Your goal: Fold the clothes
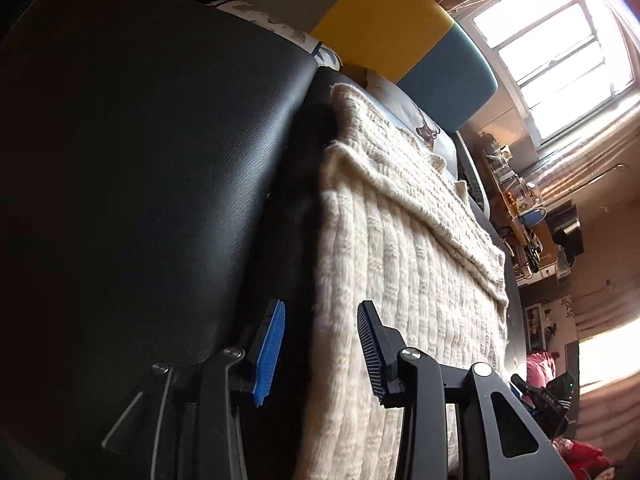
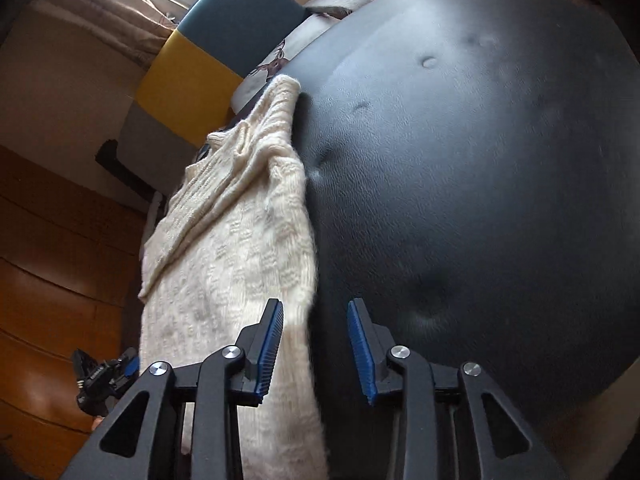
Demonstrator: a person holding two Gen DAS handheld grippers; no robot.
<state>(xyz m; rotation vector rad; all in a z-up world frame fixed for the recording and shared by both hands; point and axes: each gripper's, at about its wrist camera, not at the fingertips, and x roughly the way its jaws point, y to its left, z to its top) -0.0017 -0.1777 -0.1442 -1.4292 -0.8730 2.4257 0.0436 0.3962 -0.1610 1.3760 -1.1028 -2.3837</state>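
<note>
A cream knit sweater [image 1: 404, 240] is seen lying flat on a black leather surface [image 1: 152, 160], one part folded over the rest. The left tool [image 1: 322, 350] is held with its jaws apart over the sweater's edge, nothing between them. The right tool [image 2: 316, 350] is likewise spread, empty, at the opposite edge of the sweater [image 2: 236, 248], where knit meets leather [image 2: 480, 180].

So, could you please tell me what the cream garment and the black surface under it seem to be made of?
Cream ribbed garment: chunky fuzzy knit, probably wool or acrylic, matte. Black padded surface: likely leather or faux leather, showing fine grain, soft sheen and dimples.
</note>
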